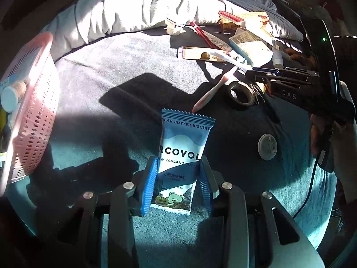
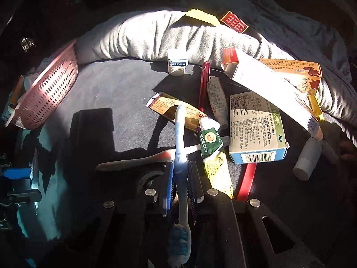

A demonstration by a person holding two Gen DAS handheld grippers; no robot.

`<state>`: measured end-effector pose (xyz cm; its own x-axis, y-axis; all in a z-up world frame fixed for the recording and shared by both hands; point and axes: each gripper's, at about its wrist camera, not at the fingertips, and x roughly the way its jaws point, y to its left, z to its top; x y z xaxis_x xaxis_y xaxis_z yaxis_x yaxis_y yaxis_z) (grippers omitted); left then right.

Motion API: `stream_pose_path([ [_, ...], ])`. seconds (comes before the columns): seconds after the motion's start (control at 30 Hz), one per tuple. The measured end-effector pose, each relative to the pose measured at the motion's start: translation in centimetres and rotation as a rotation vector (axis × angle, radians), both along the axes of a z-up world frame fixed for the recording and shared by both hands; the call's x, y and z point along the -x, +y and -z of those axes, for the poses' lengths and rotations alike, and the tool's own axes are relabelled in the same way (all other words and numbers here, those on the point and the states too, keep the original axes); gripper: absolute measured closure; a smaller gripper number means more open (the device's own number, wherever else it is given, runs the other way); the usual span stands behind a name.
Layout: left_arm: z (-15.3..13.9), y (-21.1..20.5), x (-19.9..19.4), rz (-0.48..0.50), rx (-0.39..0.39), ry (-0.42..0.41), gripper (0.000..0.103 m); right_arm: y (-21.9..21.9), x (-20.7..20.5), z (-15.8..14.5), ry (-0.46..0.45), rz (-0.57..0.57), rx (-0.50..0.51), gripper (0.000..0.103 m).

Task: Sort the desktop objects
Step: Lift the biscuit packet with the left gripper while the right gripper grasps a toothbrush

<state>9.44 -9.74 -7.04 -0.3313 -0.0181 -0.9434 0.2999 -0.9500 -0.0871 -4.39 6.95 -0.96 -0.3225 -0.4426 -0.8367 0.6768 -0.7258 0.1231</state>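
Observation:
In the left wrist view my left gripper (image 1: 178, 178) is shut on a blue and white biscuit packet (image 1: 183, 143), its ribbed blue pads pressing on both sides of the packet's lower half. The packet stands upright over the dark blanket. In the right wrist view my right gripper (image 2: 180, 178) is shut on a blue toothbrush (image 2: 181, 154). The handle runs forward between the pads and the bristle head lies back toward the camera. A pink perforated basket (image 1: 33, 120) stands at the left and holds some items; the same pink basket (image 2: 44, 93) appears at the left there too.
A pile lies ahead of the right gripper: a blue-edged medicine box (image 2: 256, 125), a long white carton (image 2: 267, 89), a green and yellow tube (image 2: 212, 147), a pink toothbrush (image 2: 142, 159) and a small jar (image 2: 177, 62). A tape roll (image 1: 242, 93) and a grey disc (image 1: 267, 146) lie on the blanket.

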Motion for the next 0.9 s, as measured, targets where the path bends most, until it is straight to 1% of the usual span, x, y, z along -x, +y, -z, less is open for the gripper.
stream_pose_path([
  [0.13, -0.8, 0.6, -0.3, 0.003, 0.021, 0.022, 0.065, 3.2, -2.7, -2.7, 0.003, 0.03, 0.089, 0.091],
  [0.2, -1.1, 1.0, -0.6, 0.005, 0.025, 0.021, 0.065, 5.5, -5.2, -4.7, 0.016, 0.037, 0.125, 0.091],
  [0.27, -1.5, 1.3, -0.9, 0.002, 0.029, 0.023, 0.065, 7.1, -7.6, -6.0, 0.033, 0.046, 0.158, 0.091],
  [0.4, -2.8, 2.3, -1.7, 0.003, 0.035, 0.039, 0.065, 11.7, -13.3, -8.5, 0.056, 0.115, 0.256, 0.091],
  [0.6, -5.8, 4.5, -2.5, 0.022, 0.085, 0.088, 0.065, 17.5, -20.2, -11.3, 0.077, 0.247, 0.39, 0.091],
  [0.67, -7.2, 5.2, -3.0, 0.027, 0.114, 0.117, 0.065, 19.0, -22.1, -12.1, 0.084, 0.273, 0.418, 0.091],
  [0.77, -9.3, 6.1, -3.6, 0.029, 0.156, 0.162, 0.065, 20.5, -24.7, -13.0, 0.09, 0.288, 0.44, 0.091],
  [0.9, -12.2, 7.0, -4.7, 0.029, 0.202, 0.234, 0.065, 22.1, -27.1, -14.3, 0.106, 0.295, 0.463, 0.091],
])
